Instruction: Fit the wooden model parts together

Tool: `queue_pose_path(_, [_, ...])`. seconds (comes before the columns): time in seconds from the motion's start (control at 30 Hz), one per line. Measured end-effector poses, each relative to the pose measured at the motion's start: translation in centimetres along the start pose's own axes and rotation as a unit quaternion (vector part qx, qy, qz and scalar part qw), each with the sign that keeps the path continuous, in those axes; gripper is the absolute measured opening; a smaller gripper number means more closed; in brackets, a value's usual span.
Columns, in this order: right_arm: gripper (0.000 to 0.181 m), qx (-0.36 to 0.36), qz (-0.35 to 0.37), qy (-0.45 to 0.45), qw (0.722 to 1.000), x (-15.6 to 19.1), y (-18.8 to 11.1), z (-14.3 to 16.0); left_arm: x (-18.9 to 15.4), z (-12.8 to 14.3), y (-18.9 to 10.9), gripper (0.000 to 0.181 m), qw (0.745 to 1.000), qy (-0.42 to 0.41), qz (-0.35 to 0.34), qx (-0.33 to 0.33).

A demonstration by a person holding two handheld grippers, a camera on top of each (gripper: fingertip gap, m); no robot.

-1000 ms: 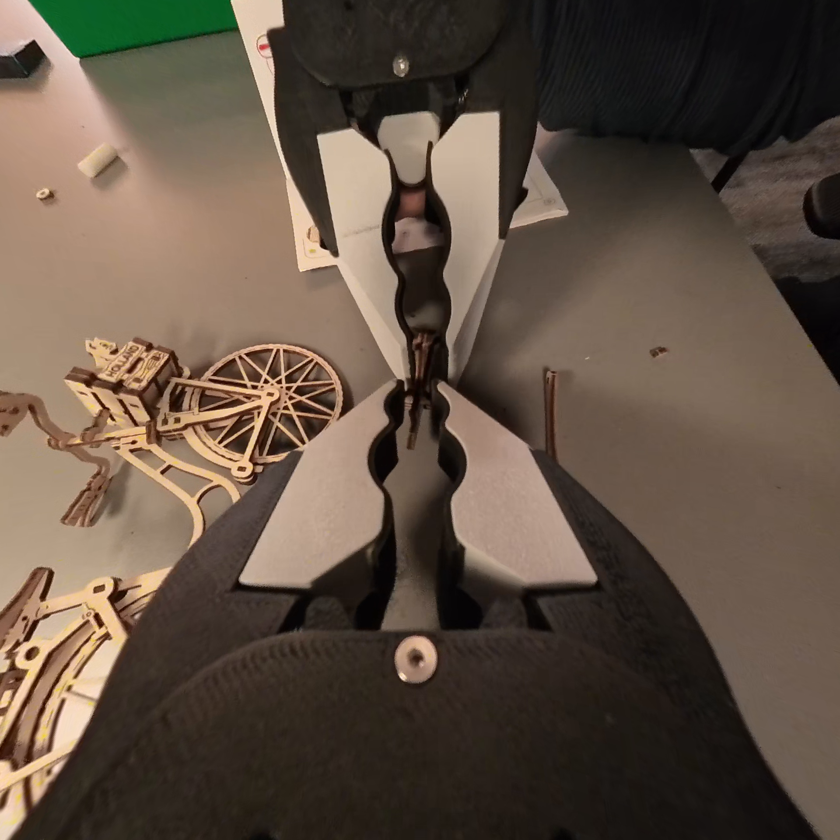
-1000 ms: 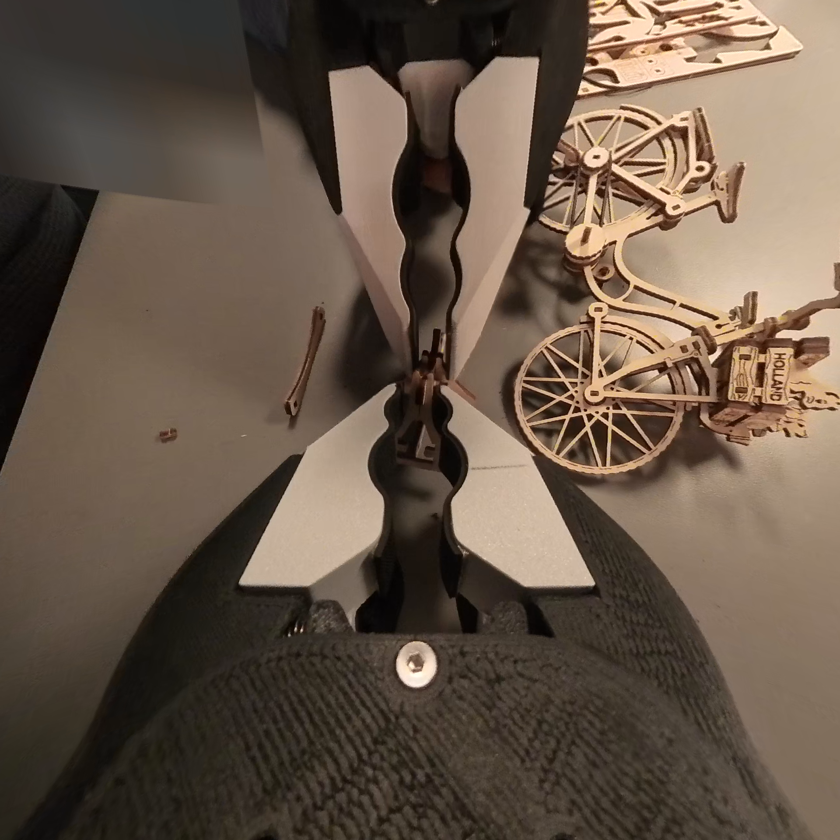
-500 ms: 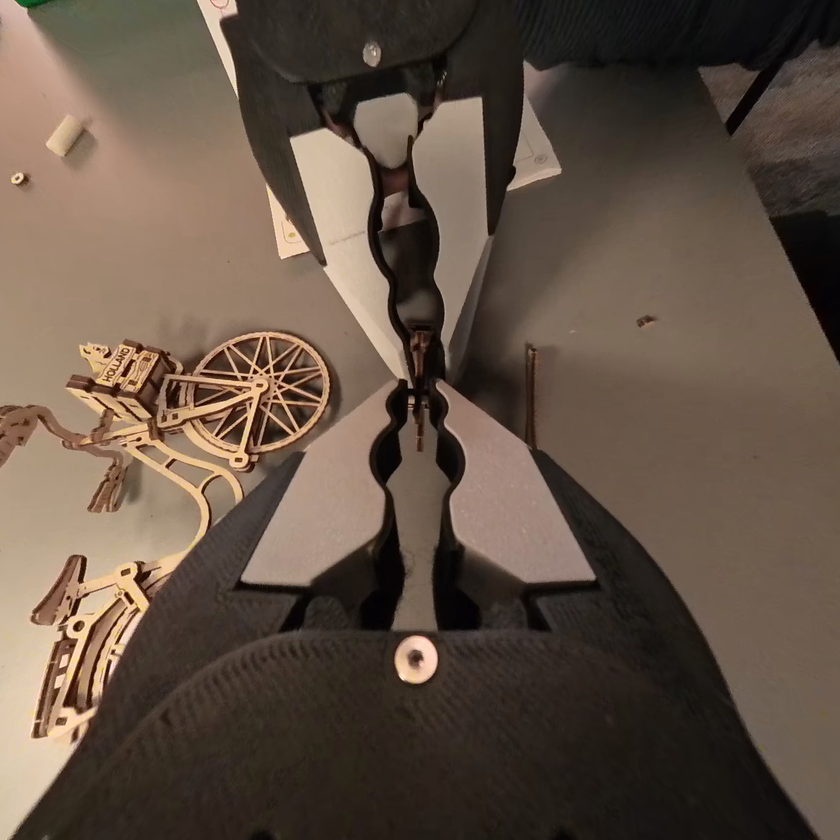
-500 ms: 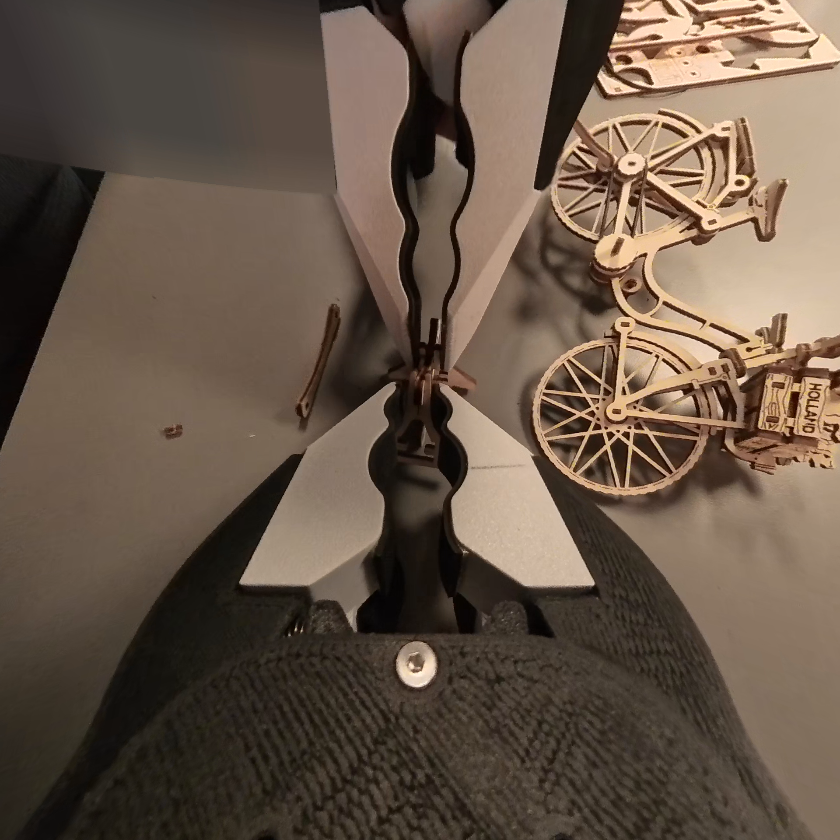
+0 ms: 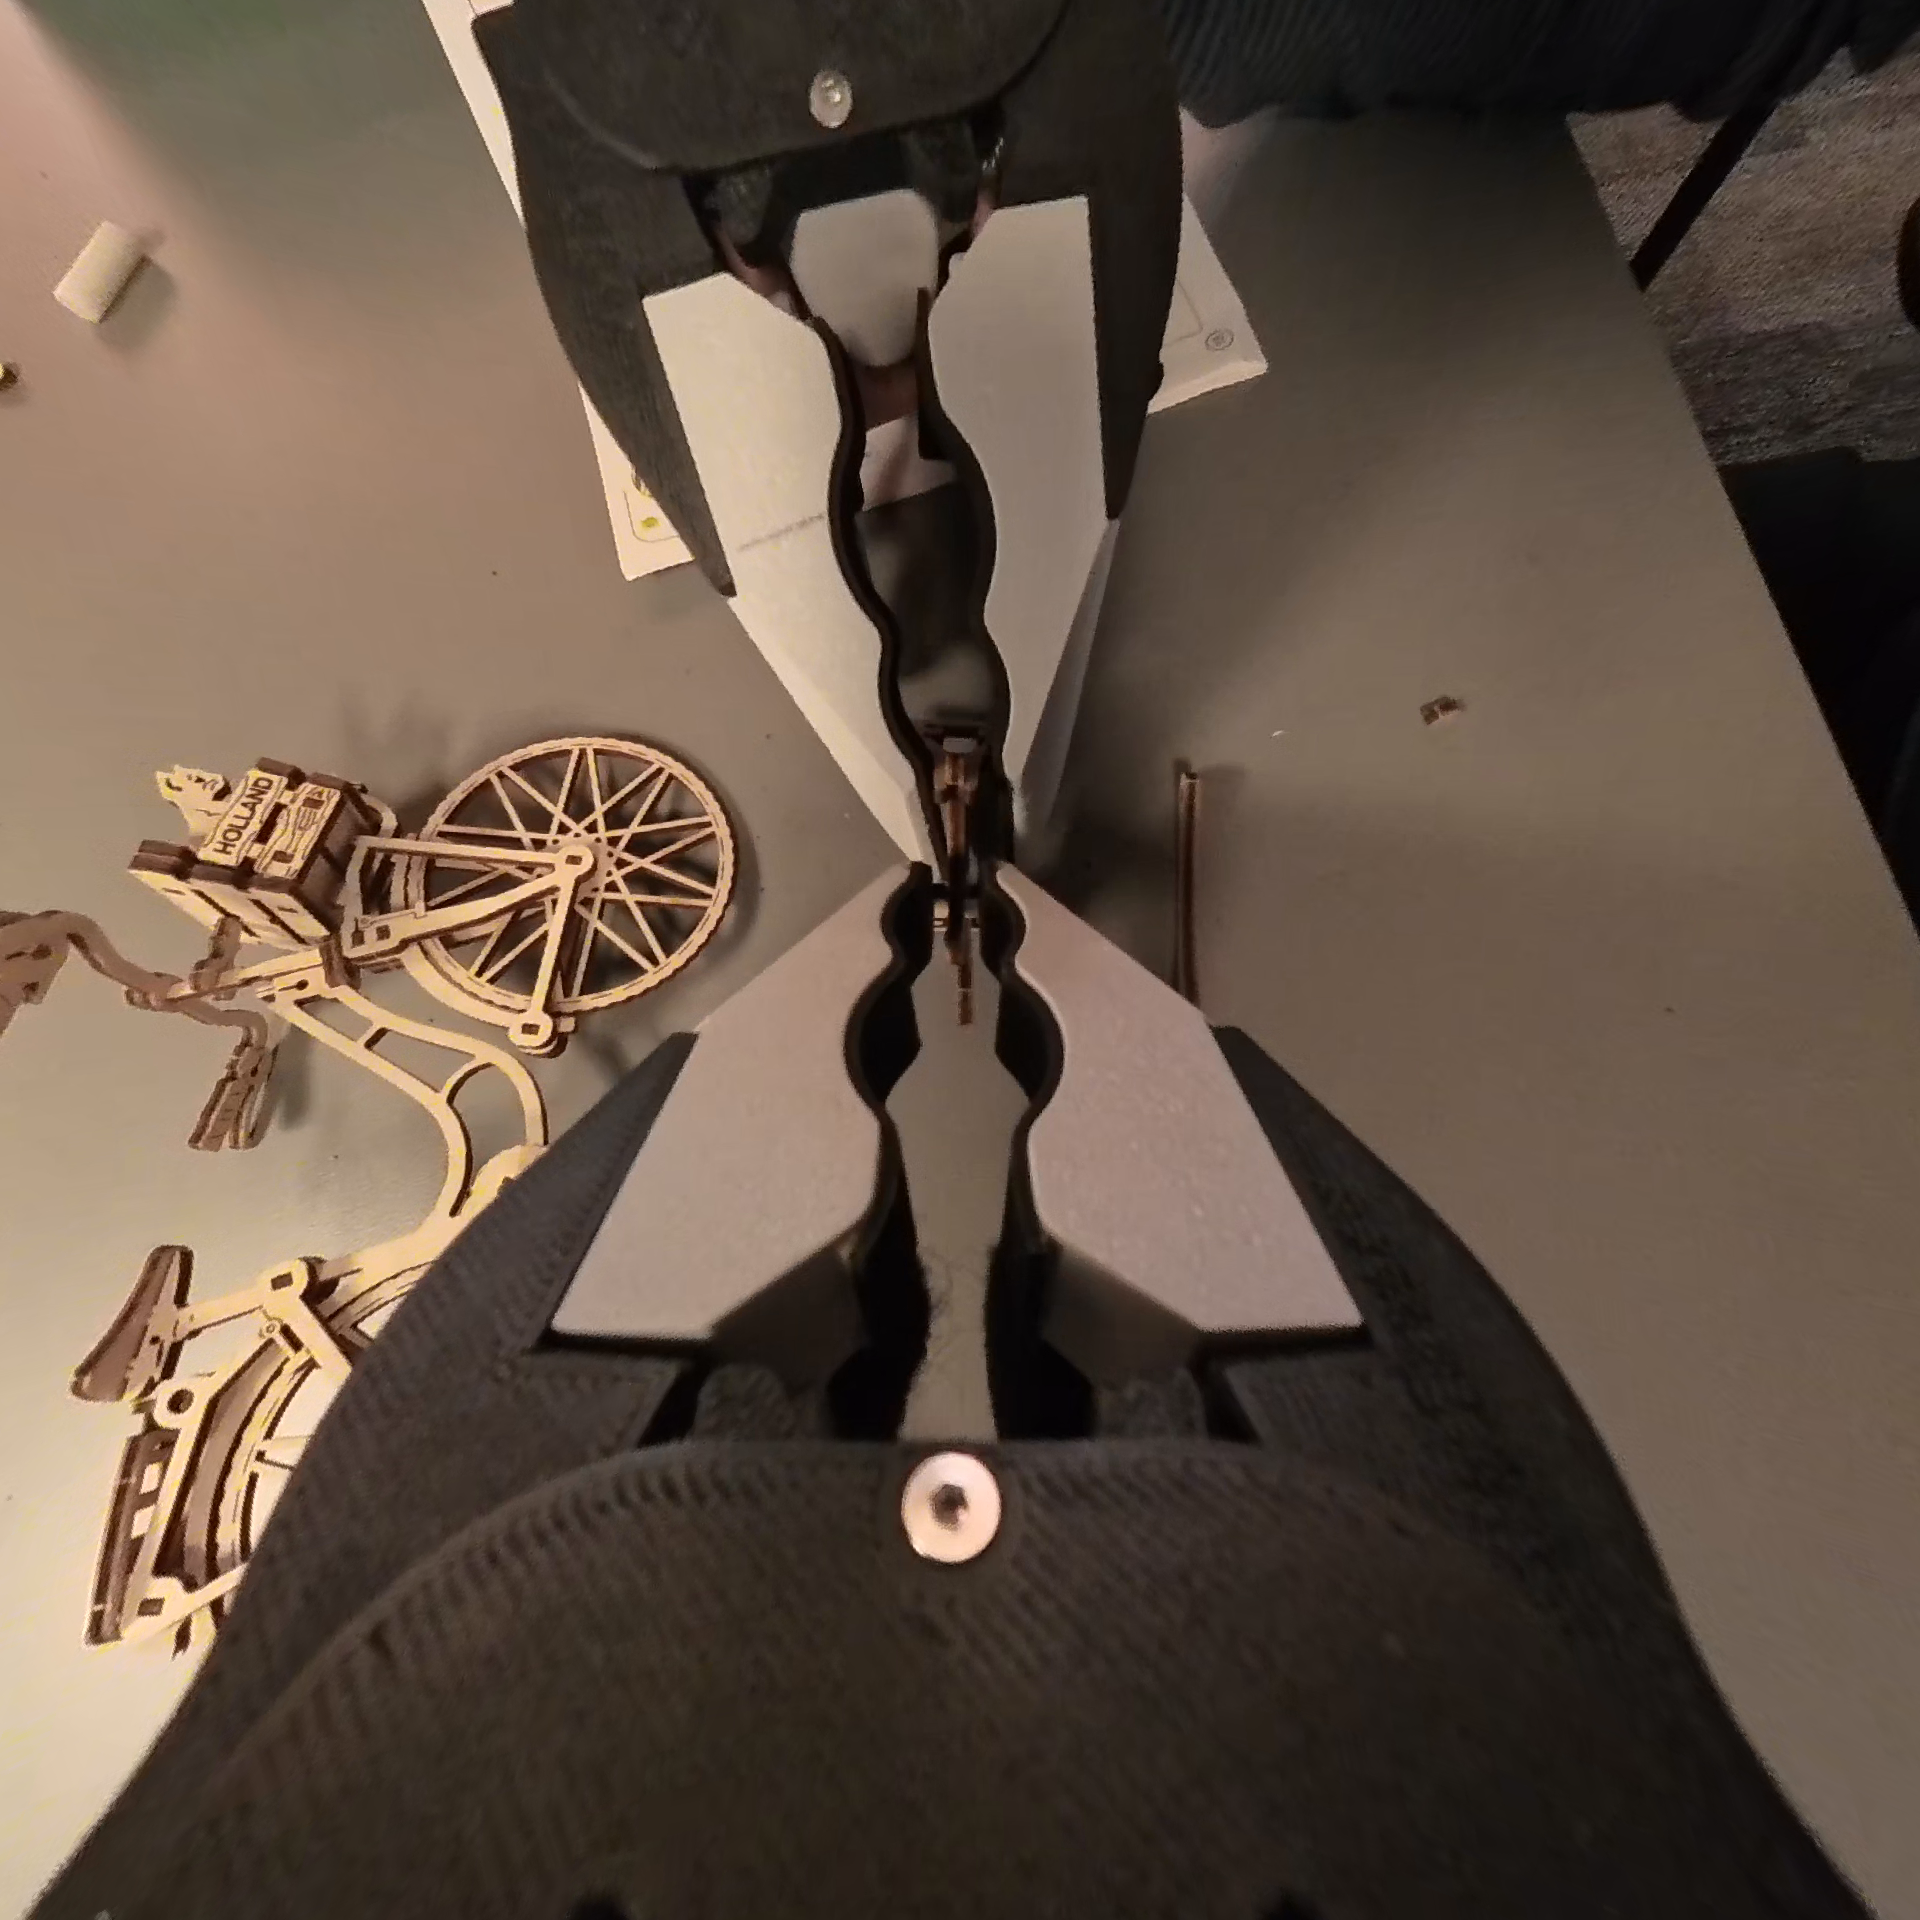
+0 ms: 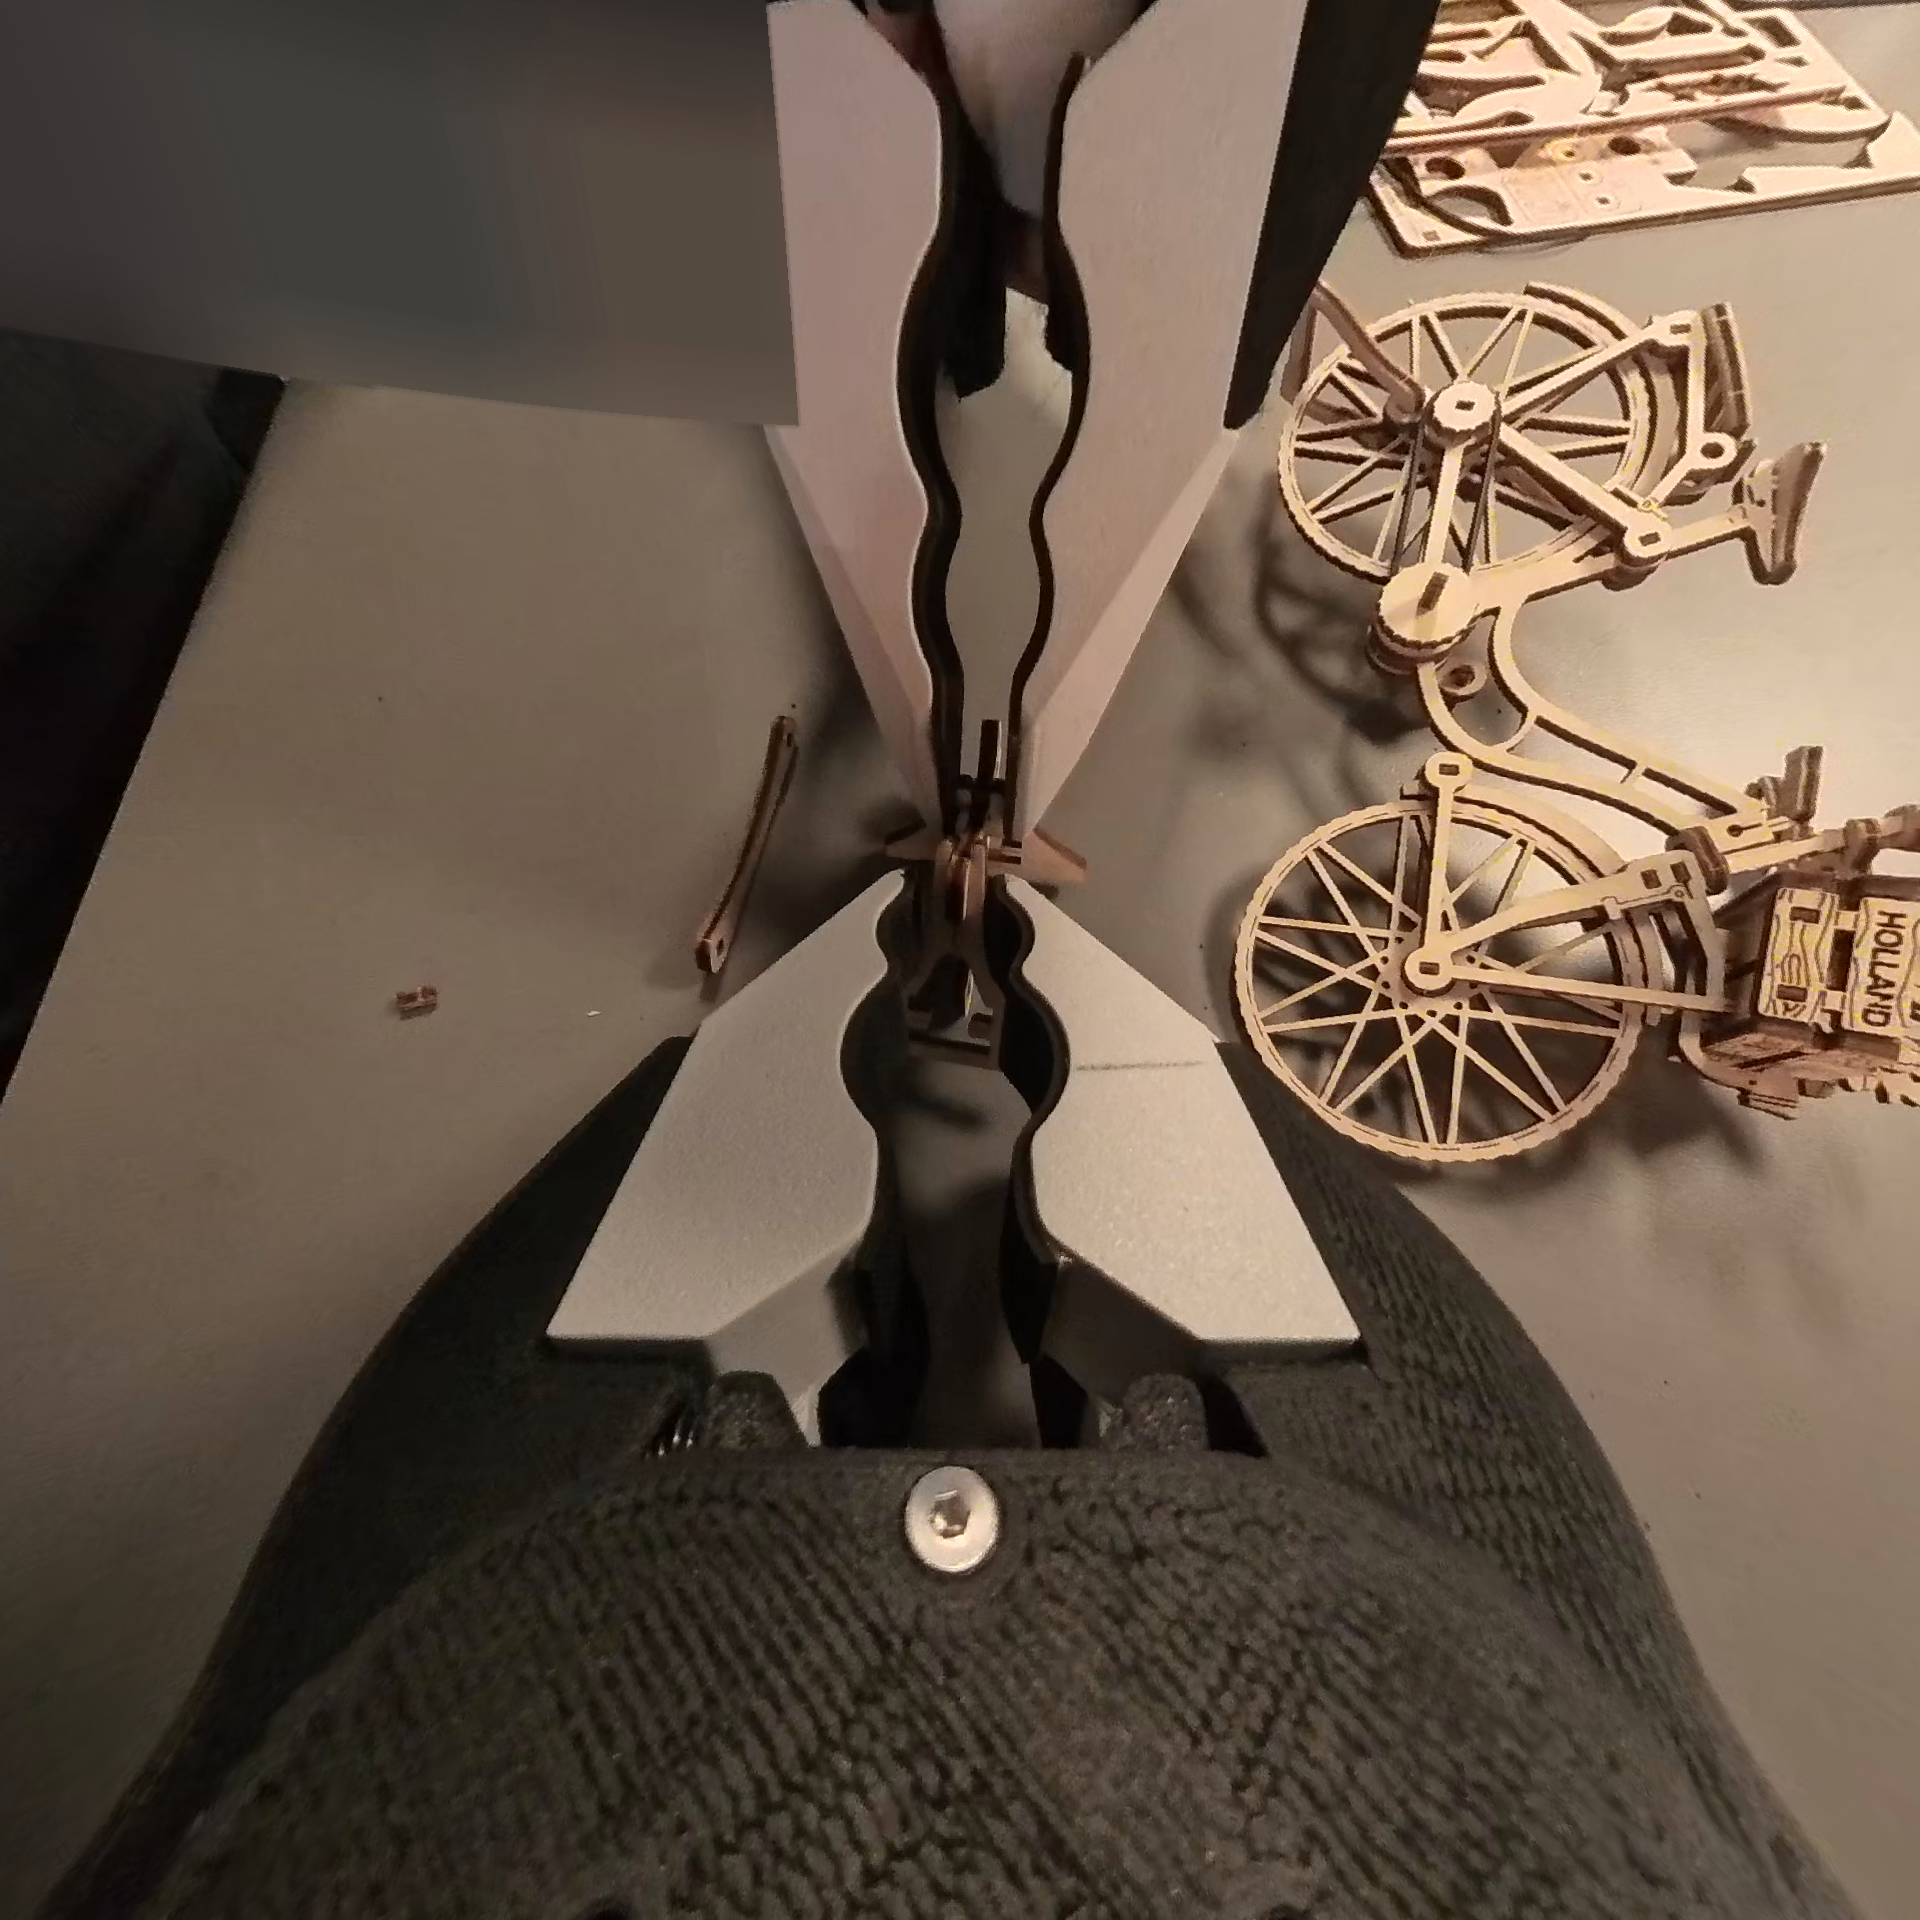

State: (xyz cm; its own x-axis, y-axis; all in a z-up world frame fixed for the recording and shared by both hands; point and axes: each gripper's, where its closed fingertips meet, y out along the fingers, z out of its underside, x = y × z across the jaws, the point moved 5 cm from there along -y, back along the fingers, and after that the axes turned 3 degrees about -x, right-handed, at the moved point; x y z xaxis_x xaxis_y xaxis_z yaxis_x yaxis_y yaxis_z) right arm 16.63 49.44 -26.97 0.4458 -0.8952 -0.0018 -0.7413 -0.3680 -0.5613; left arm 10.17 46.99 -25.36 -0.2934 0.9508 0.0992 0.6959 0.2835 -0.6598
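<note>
My two grippers meet tip to tip above the grey table, each shut on a small wooden part. My left gripper (image 5: 958, 896) pinches a thin dark wooden piece (image 5: 962, 961) edge-on. My right gripper (image 6: 961, 875) pinches a small wooden assembly (image 6: 961, 883) with cross tabs sticking out on both sides. The two parts touch at the fingertips. The right gripper shows opposite in the left wrist view (image 5: 961, 821), and the left gripper opposite in the right wrist view (image 6: 982, 790). How far the parts are seated is hidden by the fingers.
A wooden bicycle model (image 6: 1507, 831) lies on the table (image 6: 416, 644), also in the left wrist view (image 5: 416, 935). A thin wooden strip (image 6: 748, 852), a tiny wood chip (image 6: 416, 1000), cut-out sheets (image 6: 1662, 135), a white paper sheet (image 5: 1195, 312) and a small white block (image 5: 99, 272) lie around.
Both grippers stay shut on their parts, tips together. The pair has shifted over the table, so the bicycle model sits differently in both views, and the opposite gripper looms closer.
</note>
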Motion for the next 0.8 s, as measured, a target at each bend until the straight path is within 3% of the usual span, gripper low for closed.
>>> queue_pose_path(0.53, [0.011,0.024,0.006,0.006,1.0,-0.1,0.2,0.5,0.1,0.4,0.2,0.009,1.0,0.004,-0.005,-0.018])
queue_pose_path(0.63, [0.013,0.023,0.014,0.003,1.0,-0.2,0.2,0.5,0.3,1.1,0.6,0.027,1.0,0.009,-0.017,0.004])
queue_pose_path(0.8, [0.025,0.008,0.027,0.01,1.0,-0.5,-0.1,0.3,0.6,1.5,0.6,0.034,1.0,-0.02,0.006,-0.014])
